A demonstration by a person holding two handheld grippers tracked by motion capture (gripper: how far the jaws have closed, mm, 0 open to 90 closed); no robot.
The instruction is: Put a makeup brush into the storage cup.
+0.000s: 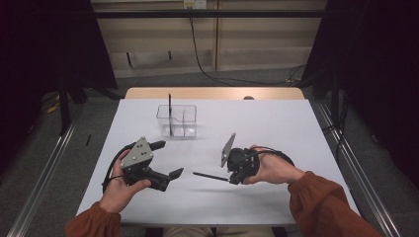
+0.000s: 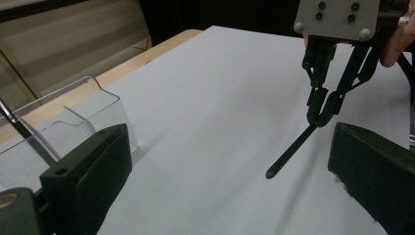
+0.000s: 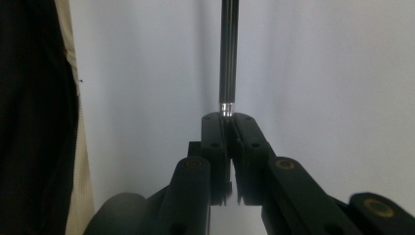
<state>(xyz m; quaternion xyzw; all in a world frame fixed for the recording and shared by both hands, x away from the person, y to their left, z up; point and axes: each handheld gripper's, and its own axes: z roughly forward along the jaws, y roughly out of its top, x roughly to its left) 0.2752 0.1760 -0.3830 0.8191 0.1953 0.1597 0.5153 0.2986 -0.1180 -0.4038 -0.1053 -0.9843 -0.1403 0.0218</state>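
My right gripper (image 1: 231, 176) is clamped tight on one end of a black pen (image 1: 210, 176), which juts out past the tips above the table (image 1: 276, 128). My left gripper (image 1: 168, 159) hangs wide open and empty. Farther off, the clear box (image 1: 178, 120) already has one pen (image 1: 169, 113) standing in it, probably the mate, so this one is left to drop in.

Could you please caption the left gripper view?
Right gripper holding a thin black pen above the white table.
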